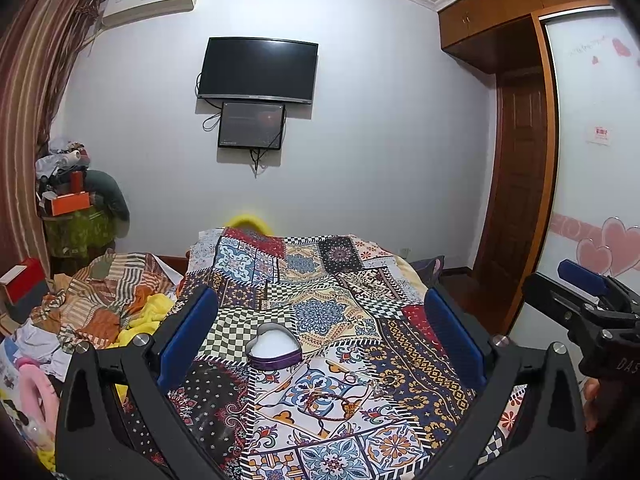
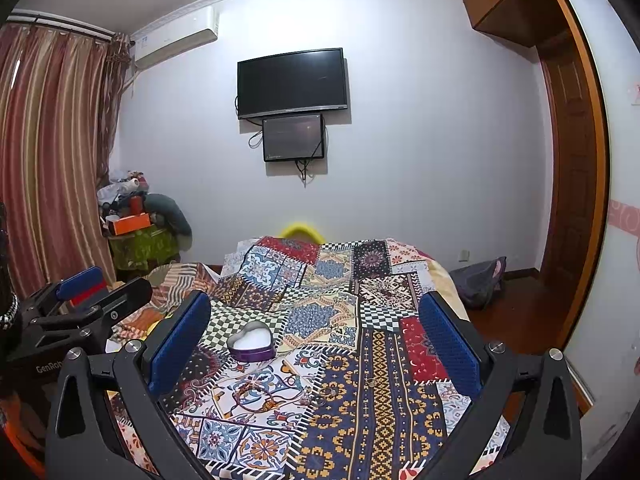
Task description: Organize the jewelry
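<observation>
A heart-shaped purple tin [image 1: 274, 347] with a white inside sits open on the patterned bedspread [image 1: 320, 280]; it also shows in the right wrist view [image 2: 251, 345]. A dark braided bracelet [image 1: 326, 402] lies in front of the tin, also in the right wrist view [image 2: 256, 398]. Small rings and a thin chain [image 1: 384, 386] lie to its right, also in the right wrist view [image 2: 324, 394]. My left gripper [image 1: 320, 336] is open and empty above the bed, jaws wide on either side of the tin. My right gripper [image 2: 314, 336] is open and empty, beside the left one [image 2: 84, 300].
Crumpled striped bedding and clothes [image 1: 100, 304] pile at the bed's left. A cluttered side table [image 1: 76, 208] stands by the curtain. A TV [image 1: 258, 70] hangs on the far wall. A wooden wardrobe and door [image 1: 520, 200] are on the right, a bag [image 2: 478, 280] on the floor.
</observation>
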Demonstrator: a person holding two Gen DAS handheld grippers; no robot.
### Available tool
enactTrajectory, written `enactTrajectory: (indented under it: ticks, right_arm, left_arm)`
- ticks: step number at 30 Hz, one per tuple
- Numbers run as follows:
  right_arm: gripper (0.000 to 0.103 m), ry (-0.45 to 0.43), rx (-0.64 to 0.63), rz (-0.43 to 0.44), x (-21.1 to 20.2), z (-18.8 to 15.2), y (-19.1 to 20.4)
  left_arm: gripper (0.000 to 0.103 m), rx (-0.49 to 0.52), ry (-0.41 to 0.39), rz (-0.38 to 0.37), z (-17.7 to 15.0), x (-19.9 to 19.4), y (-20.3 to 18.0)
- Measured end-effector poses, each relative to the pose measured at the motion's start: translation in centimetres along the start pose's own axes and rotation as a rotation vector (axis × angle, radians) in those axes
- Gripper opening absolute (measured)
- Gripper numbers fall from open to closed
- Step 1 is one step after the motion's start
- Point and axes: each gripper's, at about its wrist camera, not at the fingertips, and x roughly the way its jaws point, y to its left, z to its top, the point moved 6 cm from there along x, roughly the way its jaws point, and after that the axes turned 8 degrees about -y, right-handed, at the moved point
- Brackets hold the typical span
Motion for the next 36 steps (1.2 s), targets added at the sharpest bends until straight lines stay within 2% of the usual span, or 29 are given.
enactTrajectory:
  ticks: [10, 16, 22, 31, 33, 35, 36]
  right_arm:
    - [0.103, 0.031, 0.004, -0.008, 0.8, -0.7, -0.6]
    - [0.103, 0.079, 0.006, -0.033, 2.1, -2.2, -1.8]
    - [0.103, 0.191, 0.001, -0.086, 4.6, -6.0, -4.4]
    - [0.103, 0.379, -0.016, -0.138, 7.1, -10.9, -8.0]
    - [0.103, 0.417, 0.002, -0.130, 7.7, -12.0, -8.8]
    - [0.103, 0.446, 0.015, -0.120, 8.2, -12.8, -9.3]
    - [0.103, 0.463, 0.024, -0.114, 8.6, -13.2, -9.6]
  left_arm:
    - [0.103, -0.002, 0.017, 0.003, -0.3, 1.0, 0.1]
    - [0.103, 0.000, 0.054, 0.006, -1.3, 2.7, 0.5]
    - [0.103, -0.010, 0.166, 0.018, -4.4, 5.8, 1.3]
    - [0.103, 0.044, 0.372, 0.046, -11.2, 10.0, 2.5]
    - [0.097, 0.051, 0.426, 0.044, -12.8, 10.7, 2.7]
    - [0.087, 0.062, 0.472, 0.062, -14.1, 11.3, 3.1]
    - [0.086, 0.059, 0.500, 0.065, -14.8, 11.6, 3.3]
